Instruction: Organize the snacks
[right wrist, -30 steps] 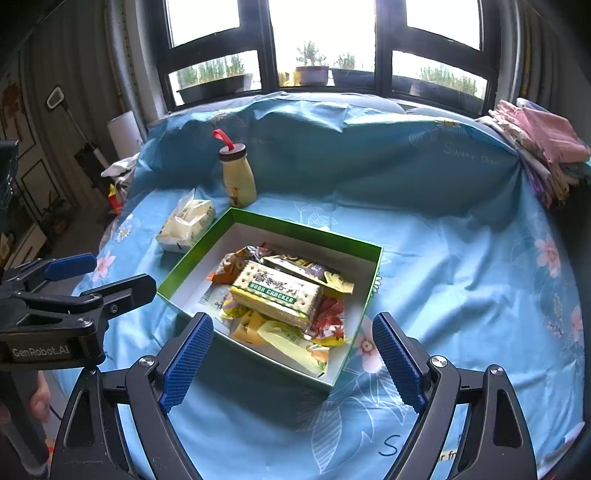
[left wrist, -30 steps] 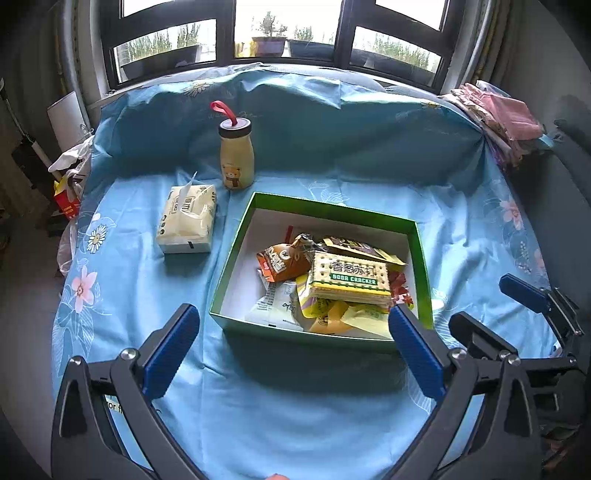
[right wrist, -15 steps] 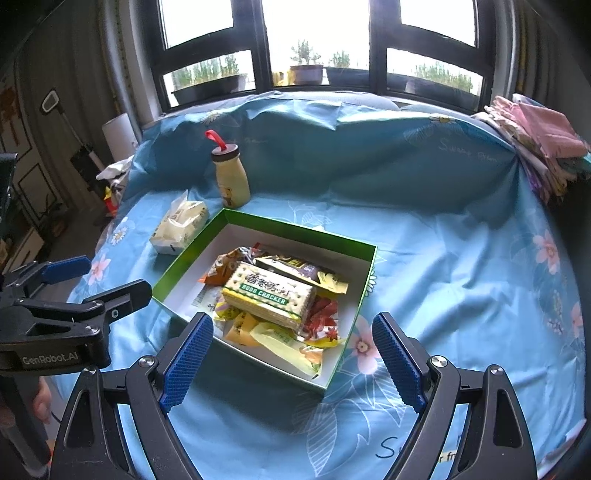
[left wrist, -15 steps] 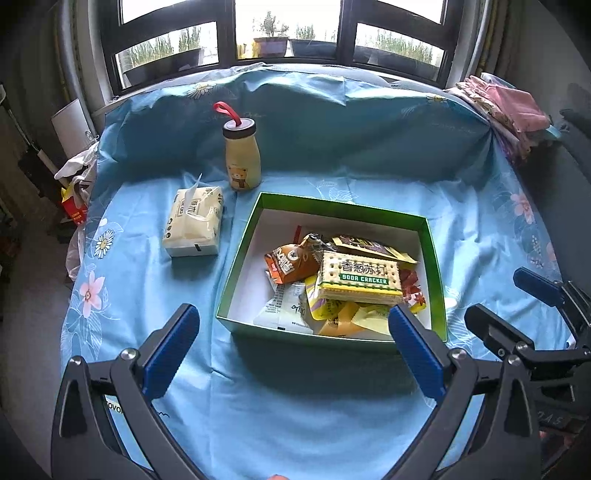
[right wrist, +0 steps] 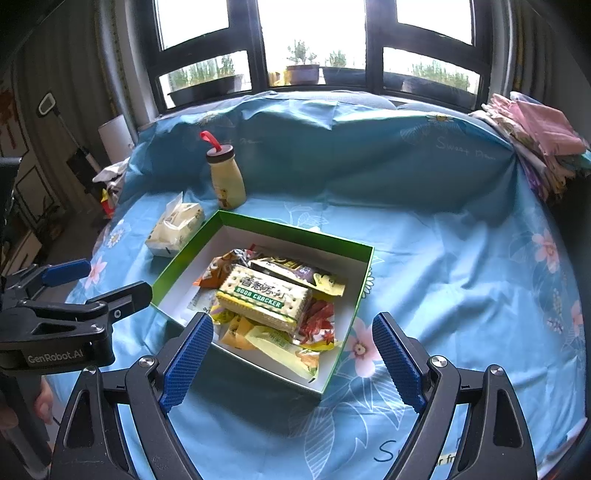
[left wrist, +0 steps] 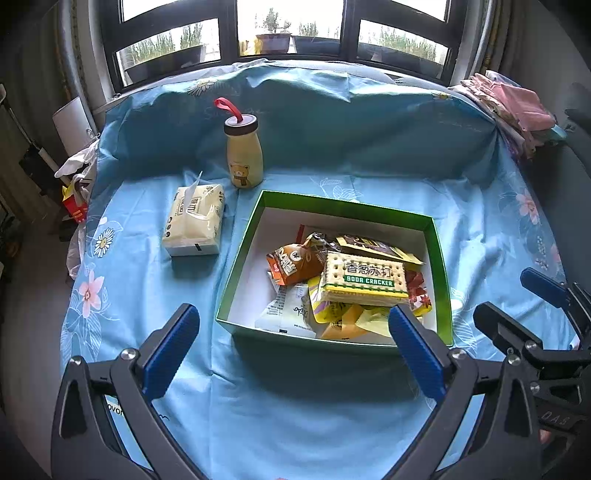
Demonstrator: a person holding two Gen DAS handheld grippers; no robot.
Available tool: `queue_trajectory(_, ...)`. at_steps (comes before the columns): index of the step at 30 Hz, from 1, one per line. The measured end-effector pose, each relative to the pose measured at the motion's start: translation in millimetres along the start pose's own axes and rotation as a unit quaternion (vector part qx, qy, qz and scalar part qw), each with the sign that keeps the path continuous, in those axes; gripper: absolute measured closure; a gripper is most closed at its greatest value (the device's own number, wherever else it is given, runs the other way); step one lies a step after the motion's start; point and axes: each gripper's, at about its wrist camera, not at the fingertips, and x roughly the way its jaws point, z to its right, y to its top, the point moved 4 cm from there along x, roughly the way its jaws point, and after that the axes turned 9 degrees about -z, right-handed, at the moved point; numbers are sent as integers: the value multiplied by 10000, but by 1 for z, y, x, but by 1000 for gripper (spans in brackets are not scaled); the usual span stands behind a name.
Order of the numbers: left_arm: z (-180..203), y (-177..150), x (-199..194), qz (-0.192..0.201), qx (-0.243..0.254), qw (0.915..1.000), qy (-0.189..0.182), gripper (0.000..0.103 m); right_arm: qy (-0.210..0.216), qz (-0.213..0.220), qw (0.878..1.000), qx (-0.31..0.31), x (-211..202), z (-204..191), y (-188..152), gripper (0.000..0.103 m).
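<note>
Nearest the lens, the left tongs (left wrist: pixel 291 341) tilt downward over the blue flowered sheet (left wrist: pixel 295 413), their two blue-padded fingers spread wide apart with nothing between them; they hang just short of the near wall of the green box (left wrist: pixel 242 254). The right tongs (right wrist: pixel 291 350) take the same downward slant, likewise spread wide and holding nothing, one pad over the box's near left edge and the other over a pink flower printed on the sheet. Each pair shows up at the edge of the other's view, so the two sit side by side on the near side of the box. A bit of a hand (right wrist: pixel 42 402) grips the left handle at the lower left of the right wrist view. The one box, green outside and white inside, lies open on the sheet with the snacks heaped toward its near right part: one soda cracker pack (left wrist: pixel 364 277) lies on top, one orange-brown packet (left wrist: pixel 291 264) beside it, with yellow, red, white and dark wrappers beneath, too overlapped to count. Beyond the box's left side lies one tissue pack (left wrist: pixel 194 221), and farther back stands one yellow bottle (left wrist: pixel 243 155), upright, with a dark cap and red loop. At the far right rests one stack of folded pink cloths (left wrist: pixel 513 110), before three window panes (left wrist: pixel 291 22).
</note>
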Motion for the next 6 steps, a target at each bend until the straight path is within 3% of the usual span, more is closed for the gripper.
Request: queue_trajectory(6, -3, 2, 5, 19, -112, 9999, -106, 0, 0, -6, 10000, -1, 1, 0, 1, 15)
